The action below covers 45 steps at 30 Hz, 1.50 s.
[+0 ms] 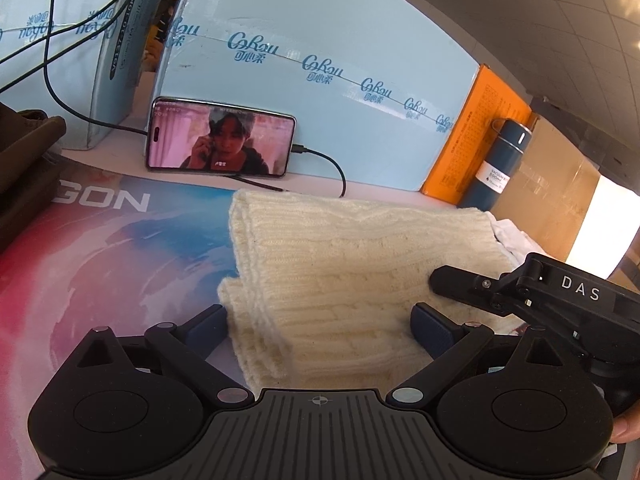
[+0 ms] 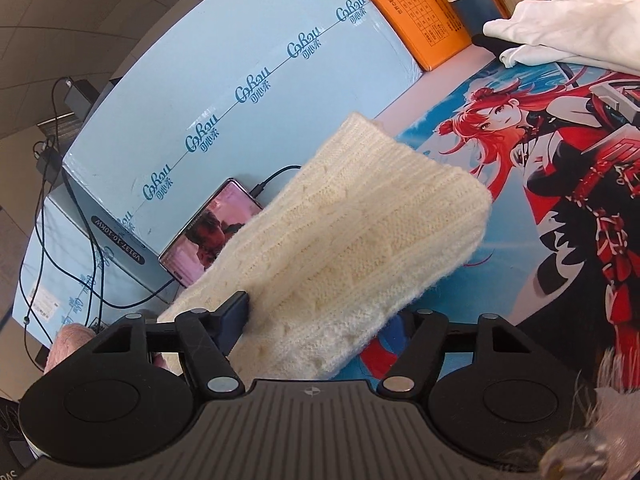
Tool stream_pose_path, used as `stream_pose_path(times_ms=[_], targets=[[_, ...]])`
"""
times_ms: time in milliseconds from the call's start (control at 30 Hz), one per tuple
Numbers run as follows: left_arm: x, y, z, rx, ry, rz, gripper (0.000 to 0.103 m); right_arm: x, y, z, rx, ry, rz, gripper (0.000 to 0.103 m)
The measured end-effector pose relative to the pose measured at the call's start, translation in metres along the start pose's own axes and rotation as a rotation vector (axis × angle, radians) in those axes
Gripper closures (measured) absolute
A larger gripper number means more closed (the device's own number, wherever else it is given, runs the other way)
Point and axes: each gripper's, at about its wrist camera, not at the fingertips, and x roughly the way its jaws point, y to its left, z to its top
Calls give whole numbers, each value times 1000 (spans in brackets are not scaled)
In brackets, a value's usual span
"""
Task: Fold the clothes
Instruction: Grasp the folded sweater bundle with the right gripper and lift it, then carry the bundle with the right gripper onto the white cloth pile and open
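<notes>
A folded cream cable-knit garment [image 1: 340, 280] lies on the printed desk mat [image 1: 100, 272]. My left gripper [image 1: 320, 330] is open, its blue-padded fingers spread either side of the knit's near edge. My right gripper [image 1: 444, 280] comes in from the right over the knit's right end. In the right wrist view the right gripper [image 2: 324, 320] is open with the cream knit [image 2: 352, 240] between its fingers; the left pad [image 2: 234, 316] rests on the fabric and the right finger is hidden under the knit.
A phone [image 1: 220, 140] playing video leans on light-blue boxes [image 1: 320, 60] at the back, cables around it. An orange box [image 1: 472, 136] and a dark blue vacuum bottle [image 1: 500, 164] stand back right. White cloth [image 2: 568, 32] lies on the mat, brown fabric [image 1: 28, 168] at left.
</notes>
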Motion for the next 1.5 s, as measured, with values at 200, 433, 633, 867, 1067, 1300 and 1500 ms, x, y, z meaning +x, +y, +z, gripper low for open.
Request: stream_pose_path(times_ms=[200, 433, 633, 867, 1067, 1300, 1500], targets=[[-11, -7, -3, -29, -81, -7, 45, -13, -14, 9, 50, -7, 93, 68], [-7, -47, -1, -24, -123, -101, 73, -47, -46, 31, 76, -99, 141, 73], [8, -108, 11, 52, -192, -221, 74, -89, -90, 62, 81, -252, 196, 75], [61, -188, 28, 110, -208, -392, 74, -138, -144, 110, 56, -457, 171, 75], [122, -265, 40, 152, -212, -508, 74, -164, -185, 151, 36, -627, 33, 75], [190, -335, 20, 263, -140, -491, 73, -154, -237, 191, 69, -709, -143, 75], [221, -339, 5, 290, -34, -458, 69, -139, -270, 187, 149, -666, -220, 75]])
